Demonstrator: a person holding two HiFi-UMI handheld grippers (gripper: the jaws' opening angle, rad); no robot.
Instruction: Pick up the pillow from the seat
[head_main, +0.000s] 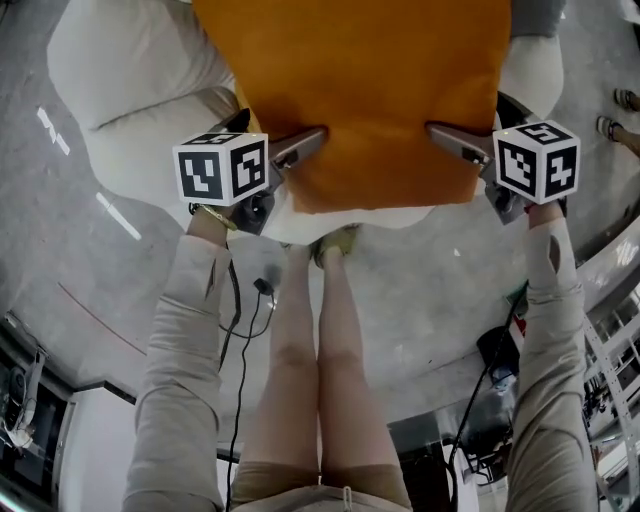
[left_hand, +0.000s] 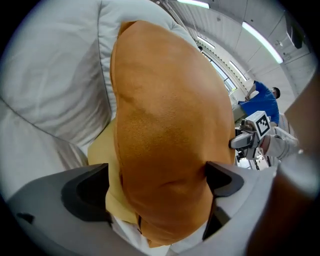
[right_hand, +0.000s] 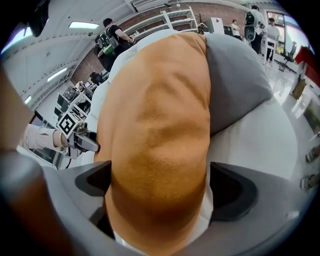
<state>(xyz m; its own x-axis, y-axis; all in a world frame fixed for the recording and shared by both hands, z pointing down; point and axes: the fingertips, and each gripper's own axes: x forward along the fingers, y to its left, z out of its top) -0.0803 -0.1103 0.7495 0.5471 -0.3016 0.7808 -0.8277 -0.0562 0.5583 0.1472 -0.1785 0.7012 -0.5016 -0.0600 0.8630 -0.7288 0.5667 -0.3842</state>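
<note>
A white padded seat (head_main: 120, 120) lies under the orange fabric pillow (head_main: 370, 90) at the top centre of the head view, and a grey cushion (right_hand: 235, 75) is touching the pillow's right side. The grey floor (head_main: 440, 300) before the seat's front edge is open around the person's legs (head_main: 310, 360). The pillow's near corners sit between the wide-apart jaws of the left gripper (left_hand: 156, 176) and the right gripper (right_hand: 159, 179); both are released and do not squeeze it.

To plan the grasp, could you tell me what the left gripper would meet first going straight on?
The pillow: it lies between the open jaws of the left gripper, so contact looks near-immediate.
</note>
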